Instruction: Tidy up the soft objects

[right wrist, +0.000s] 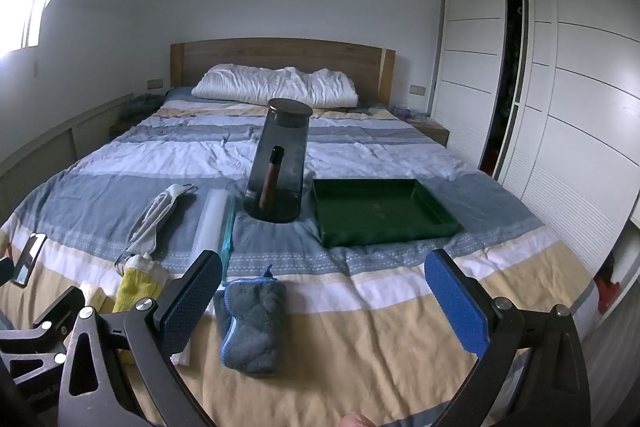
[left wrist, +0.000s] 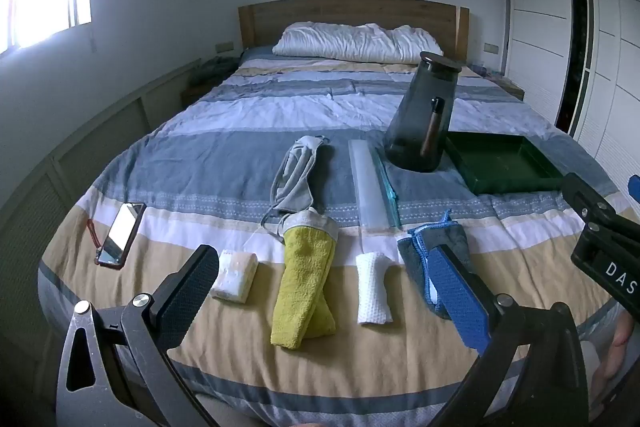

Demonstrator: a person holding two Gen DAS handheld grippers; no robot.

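left gripper (left wrist: pixel 324 287) jaws apart | right gripper (right wrist: pixel 324 291) apart | fluffy yellow towel (left wrist: pixel 304 291) roll | quilted grey cloth (right wrist: pixel 252 327)

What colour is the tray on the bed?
Dark green; the tray shows best in the right wrist view.

Both cameras sit just behind their own grippers at the foot of the striped-quilt bed (left wrist: pixel 280 155), looking down its length toward the wooden headboard (right wrist: pixel 280 57). The left view tilts lower, close over the folded yellow terry towel (left wrist: pixel 304 287). Both share the dark green rectangular plastic tray (right wrist: pixel 380 211) and the rolled grey microfibre cloth with blue edging (right wrist: pixel 252 327).
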